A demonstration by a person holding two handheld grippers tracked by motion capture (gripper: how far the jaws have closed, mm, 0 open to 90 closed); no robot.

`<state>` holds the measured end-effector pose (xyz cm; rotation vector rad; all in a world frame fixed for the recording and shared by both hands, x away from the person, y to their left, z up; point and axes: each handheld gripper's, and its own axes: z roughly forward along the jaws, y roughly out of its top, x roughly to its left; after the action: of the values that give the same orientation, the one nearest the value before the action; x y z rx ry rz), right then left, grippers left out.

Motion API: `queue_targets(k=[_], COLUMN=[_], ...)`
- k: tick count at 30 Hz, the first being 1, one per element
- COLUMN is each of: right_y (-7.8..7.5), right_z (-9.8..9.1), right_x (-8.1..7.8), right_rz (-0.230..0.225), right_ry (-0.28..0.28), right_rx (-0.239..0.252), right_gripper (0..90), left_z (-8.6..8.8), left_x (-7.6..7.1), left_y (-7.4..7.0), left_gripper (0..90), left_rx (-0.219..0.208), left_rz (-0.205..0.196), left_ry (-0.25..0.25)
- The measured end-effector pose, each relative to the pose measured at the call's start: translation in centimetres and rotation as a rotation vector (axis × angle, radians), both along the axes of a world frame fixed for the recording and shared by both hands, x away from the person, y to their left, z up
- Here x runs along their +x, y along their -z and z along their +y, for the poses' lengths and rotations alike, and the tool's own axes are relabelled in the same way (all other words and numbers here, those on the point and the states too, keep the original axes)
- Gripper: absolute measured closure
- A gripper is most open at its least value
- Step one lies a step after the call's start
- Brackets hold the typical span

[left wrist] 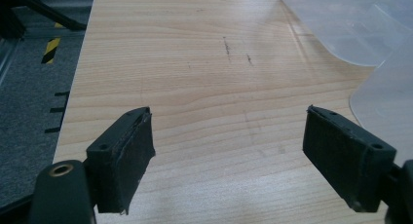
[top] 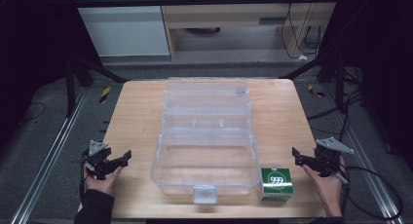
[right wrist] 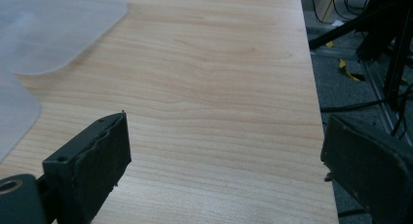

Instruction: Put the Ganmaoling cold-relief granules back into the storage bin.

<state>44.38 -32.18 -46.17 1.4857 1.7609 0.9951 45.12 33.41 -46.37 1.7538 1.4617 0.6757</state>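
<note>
A clear plastic storage box (top: pixel 207 136) stands open in the middle of the wooden table (top: pixel 136 112), its lid tipped back toward the far side. A green carton marked 999 (top: pixel 276 183) sits just right of the box's front corner. My left gripper (top: pixel 119 163) rests at the table's front left, jaws wide apart with bare wood between them (left wrist: pixel 226 151). My right gripper (top: pixel 304 160) is held at the front right edge, open too, nothing between its jaws (right wrist: pixel 224 160). The box's frosted edge (left wrist: pixel 384 53) shows at the right of the left gripper view.
The table's right edge (right wrist: pixel 316 112) runs close beside my right gripper, with cables and a dark frame on the floor beyond. Metal rails (top: pixel 53 151) flank the table. A pale cabinet (top: pixel 122 24) stands behind it.
</note>
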Motion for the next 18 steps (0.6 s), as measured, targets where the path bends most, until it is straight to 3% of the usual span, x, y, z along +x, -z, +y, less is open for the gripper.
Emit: queue_targets(k=[9, 18], right_y=[-1.1, -2.9], right_z=[-0.2, 0.7], right_x=[-0.5, -0.8], right_rz=[-0.006, -0.024], right_ry=[-0.046, -0.147], right_rx=[0.051, 0.030], right_gripper=[7.2, 11.3], left_z=[-0.4, -0.6], left_x=[-0.1, -0.1], left_y=[-0.1, 0.1], left_gripper=[18.4, 18.8], left_rx=[0.012, 0.026], left_rz=[0.007, 0.022], left_ry=[0.018, 0.024])
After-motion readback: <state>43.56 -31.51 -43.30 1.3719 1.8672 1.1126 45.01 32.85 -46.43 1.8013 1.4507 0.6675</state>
